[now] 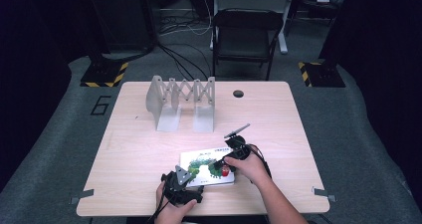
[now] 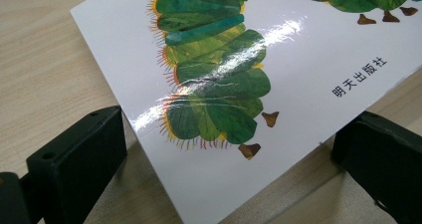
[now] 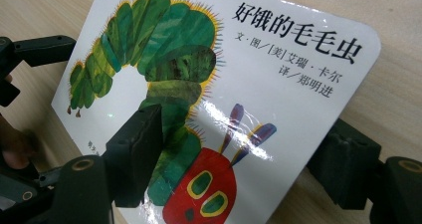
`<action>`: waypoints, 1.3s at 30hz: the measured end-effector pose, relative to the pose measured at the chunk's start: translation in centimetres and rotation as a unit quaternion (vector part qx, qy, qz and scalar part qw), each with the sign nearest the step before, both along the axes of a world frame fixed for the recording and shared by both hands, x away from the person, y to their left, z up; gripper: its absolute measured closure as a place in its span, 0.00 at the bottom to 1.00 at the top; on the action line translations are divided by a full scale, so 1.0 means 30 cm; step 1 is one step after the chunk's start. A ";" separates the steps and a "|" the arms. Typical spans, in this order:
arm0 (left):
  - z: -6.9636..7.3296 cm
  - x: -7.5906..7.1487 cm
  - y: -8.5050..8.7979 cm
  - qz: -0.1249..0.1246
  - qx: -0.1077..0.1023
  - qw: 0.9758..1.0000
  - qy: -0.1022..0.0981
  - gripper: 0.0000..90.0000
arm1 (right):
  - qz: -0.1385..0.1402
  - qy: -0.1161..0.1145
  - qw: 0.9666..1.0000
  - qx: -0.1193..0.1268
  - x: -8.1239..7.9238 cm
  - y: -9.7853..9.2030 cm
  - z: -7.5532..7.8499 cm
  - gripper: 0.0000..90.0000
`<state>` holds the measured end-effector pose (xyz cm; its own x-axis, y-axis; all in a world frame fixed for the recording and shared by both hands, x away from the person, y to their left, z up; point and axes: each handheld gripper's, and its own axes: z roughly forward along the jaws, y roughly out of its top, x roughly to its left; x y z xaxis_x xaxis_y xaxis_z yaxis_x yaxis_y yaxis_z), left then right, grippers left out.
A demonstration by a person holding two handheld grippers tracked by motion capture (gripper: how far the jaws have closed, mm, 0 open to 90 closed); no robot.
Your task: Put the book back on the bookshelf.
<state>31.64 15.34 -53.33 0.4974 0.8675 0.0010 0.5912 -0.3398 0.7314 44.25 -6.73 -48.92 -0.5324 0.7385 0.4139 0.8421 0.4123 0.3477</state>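
Book (image 1: 206,167): lies flat on the desk (image 1: 139,149) near its front edge, cover up, a green caterpillar with a red head on white
Left tool (image 1: 191,181): at the book's near-left corner; in the left gripper view its two jaws stand wide apart, one on each side of that corner, with gaps to the book's edges; nothing is gripped
Right tool (image 1: 221,165): at the book's right end, by the caterpillar's head; in the right gripper view one jaw sits over the cover and the other lies off the book's far edge on the desk; the jaws are parted and press on nothing
Left hand (image 1: 171,206): comes in from the bottom edge, wrapped round the left tool
Right hand (image 1: 249,168): grips the right tool, forearm running to the lower right
Rack (image 1: 181,102): grey folding stand, upright on the far half of the desk, well apart from the book
Chair (image 1: 246,35): dark, stands on the floor beyond the desk
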 end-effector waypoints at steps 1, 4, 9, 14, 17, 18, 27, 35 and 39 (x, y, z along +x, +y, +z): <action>0.000 0.000 0.000 0.000 0.000 1.000 0.000 0.00 | 0.000 0.001 1.000 0.002 0.001 -0.001 -0.001 0.30; 0.000 0.000 0.000 0.000 0.000 1.000 -0.001 0.01 | 0.001 0.002 1.000 0.003 0.003 -0.007 -0.001 0.31; 0.000 0.001 0.002 -0.004 0.004 1.000 -0.003 0.01 | 0.000 0.006 1.000 0.012 0.008 -0.016 -0.004 0.32; 0.000 0.001 0.002 -0.004 0.004 1.000 -0.003 0.01 | 0.000 0.002 1.000 0.007 0.003 -0.009 -0.003 0.31; 0.000 0.001 0.003 -0.005 0.004 1.000 -0.003 0.01 | -0.002 0.004 1.000 0.008 0.003 -0.008 -0.003 0.31; 0.000 0.001 0.003 -0.005 0.004 1.000 -0.003 0.01 | -0.001 0.005 1.000 0.007 0.002 -0.008 -0.003 0.30; 0.000 0.001 0.003 -0.005 0.003 1.000 -0.004 0.01 | 0.008 0.009 1.000 0.006 -0.006 0.005 -0.001 0.26; 0.002 0.001 0.006 -0.007 0.005 1.000 0.000 0.01 | 0.020 0.009 1.000 0.007 -0.013 0.018 -0.003 0.17; 0.000 0.001 0.004 -0.004 0.003 1.000 -0.005 0.01 | 0.009 0.007 1.000 0.004 -0.009 0.008 -0.001 0.28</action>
<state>31.66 15.46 -53.33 0.5049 0.8631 0.0112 0.5815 -0.3498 0.7345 43.97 -6.48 -48.94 -0.5391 0.7257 0.4275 0.8397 0.4236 0.3398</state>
